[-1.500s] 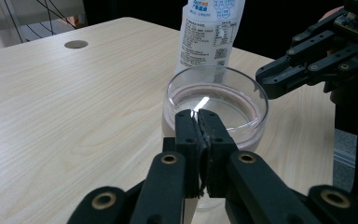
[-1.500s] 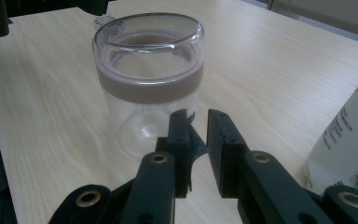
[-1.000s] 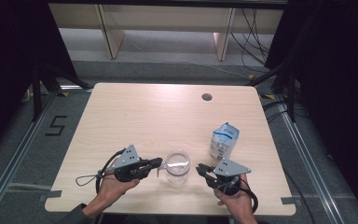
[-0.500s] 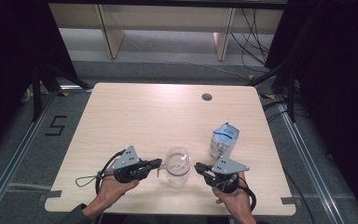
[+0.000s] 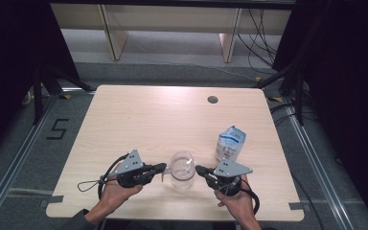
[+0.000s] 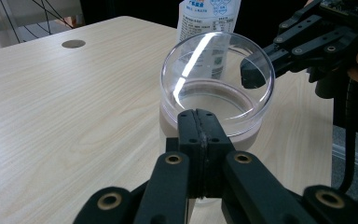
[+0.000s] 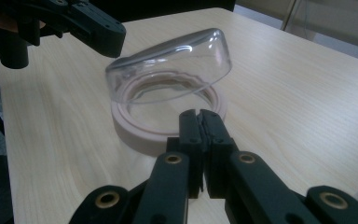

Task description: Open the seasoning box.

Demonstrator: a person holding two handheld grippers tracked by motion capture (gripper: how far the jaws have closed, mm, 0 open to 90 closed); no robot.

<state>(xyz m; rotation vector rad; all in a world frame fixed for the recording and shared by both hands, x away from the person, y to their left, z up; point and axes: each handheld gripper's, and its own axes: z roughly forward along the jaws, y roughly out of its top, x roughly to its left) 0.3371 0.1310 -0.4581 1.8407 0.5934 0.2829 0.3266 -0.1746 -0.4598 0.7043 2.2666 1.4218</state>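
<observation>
Clear jar (image 5: 182, 170) with a pinkish collar sits near the table's (image 5: 172, 115) front edge, between my two grippers. Its clear domed lid (image 7: 168, 65) is tilted up, hinged open. My left gripper (image 5: 159, 167) has its jaws pressed together, tips right at the jar's rim in the left gripper view. My right gripper (image 5: 200, 170) has just closed; jaws together, tips at the collar, nothing between them. A white and blue pouch (image 5: 230, 143) stands just behind the right gripper.
</observation>
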